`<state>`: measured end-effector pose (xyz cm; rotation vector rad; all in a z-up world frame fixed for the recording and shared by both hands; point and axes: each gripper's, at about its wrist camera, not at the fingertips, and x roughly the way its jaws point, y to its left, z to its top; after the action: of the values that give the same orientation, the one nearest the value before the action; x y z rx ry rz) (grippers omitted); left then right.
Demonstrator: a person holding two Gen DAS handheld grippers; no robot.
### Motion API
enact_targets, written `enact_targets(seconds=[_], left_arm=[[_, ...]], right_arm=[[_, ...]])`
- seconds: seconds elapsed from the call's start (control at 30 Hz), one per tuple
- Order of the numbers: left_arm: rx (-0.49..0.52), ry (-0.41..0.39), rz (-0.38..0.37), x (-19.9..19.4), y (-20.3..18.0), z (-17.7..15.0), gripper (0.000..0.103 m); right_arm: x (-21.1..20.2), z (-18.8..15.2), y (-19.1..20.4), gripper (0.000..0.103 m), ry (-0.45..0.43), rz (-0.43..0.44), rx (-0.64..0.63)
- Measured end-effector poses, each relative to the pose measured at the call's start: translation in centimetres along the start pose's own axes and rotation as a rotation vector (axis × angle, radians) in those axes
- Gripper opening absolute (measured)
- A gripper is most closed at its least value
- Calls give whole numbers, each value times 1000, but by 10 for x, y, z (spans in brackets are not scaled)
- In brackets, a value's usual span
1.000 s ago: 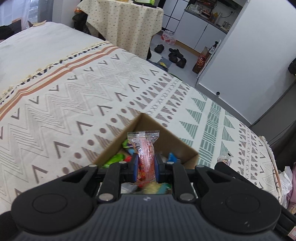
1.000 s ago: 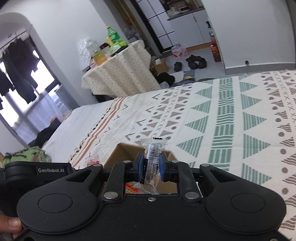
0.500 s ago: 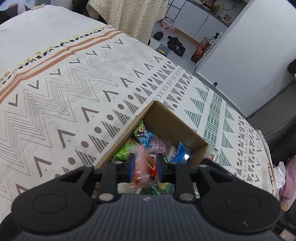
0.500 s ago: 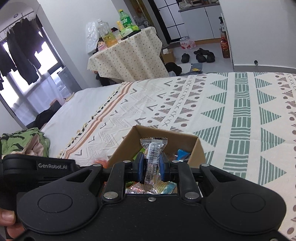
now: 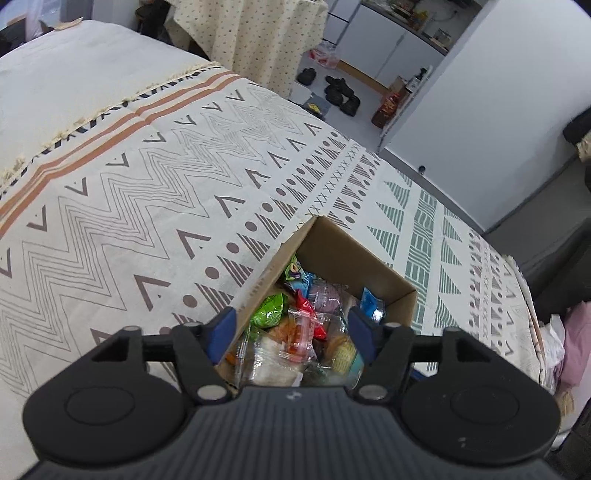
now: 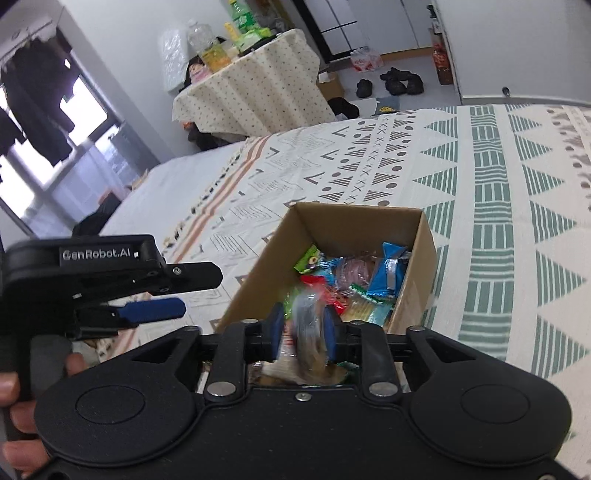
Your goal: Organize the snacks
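Currently, left wrist view: left gripper (image 5: 291,326) points steeply down over the cardboard box (image 5: 354,254), which sits on the patterned bedspread (image 5: 147,206) toward the bed's near right corner. Its blue fingers (image 5: 221,328) stand wide apart, have just been opening, and nothing is pressed between them; a clear packet with red and orange print (image 5: 301,334) lies loose on the pile in the gap, touching neither finger as far as I can tell. Box is full of mixed snacks (image 5: 317,325): a green packet (image 5: 269,312) against the left wall, a blue one (image 5: 371,301) at the far right corner. Beyond the bed's far edge: table with a dotted cloth (image 5: 251,33), dark shoes (image 5: 341,96) on the floor. Right wrist view: right gripper (image 6: 304,326) is above the near end of the same box (image 6: 421,254), fingers (image 6: 276,328) only slightly parted and just been opening; a motion-blurred clear wrapper (image 6: 304,325) sits between them, and whether the pads press on it cannot be told from the blur. A blue wrapper (image 6: 388,273) lies along the box's right wall. The left gripper (image 6: 155,291) shows at the left, level with the box's left side, and part of a hand (image 6: 14,413) grips its handle at the frame's lower left.
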<state>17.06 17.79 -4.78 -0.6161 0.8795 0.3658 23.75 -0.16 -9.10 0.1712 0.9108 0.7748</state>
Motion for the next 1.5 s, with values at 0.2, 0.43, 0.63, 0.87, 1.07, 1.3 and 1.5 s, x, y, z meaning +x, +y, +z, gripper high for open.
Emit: enact_targets(seconds=[0.2,0.43,0.63,0.87,1.07,1.3,1.5], left_arm=[[58,1,-7,-16,-1,3,84],[133,26,-37,-30,-8,-9,90],[193,27,-21,-43,-14,-22,94],[266,6,-13,-68,-25,-37,101],[321,-12,-18,-92,-35,-53,103],[384,-42,-30,-120,-46,-74,103],[420,-71,-51,-143,-50,-89,103]], right_arm=[[-24,-3,-1,33,-35,-42,58],[-55,-13,-9,35,-63,-124,102],[-82,-21,-7,46,-112,-156,117],[-114,-31,-5,63,-151,-177,113],[-138,-42,-3,77,-170,-192,109],[-168,-57,7,101,-217,-197,72],[-187,-71,6,103,-235,-216,76]])
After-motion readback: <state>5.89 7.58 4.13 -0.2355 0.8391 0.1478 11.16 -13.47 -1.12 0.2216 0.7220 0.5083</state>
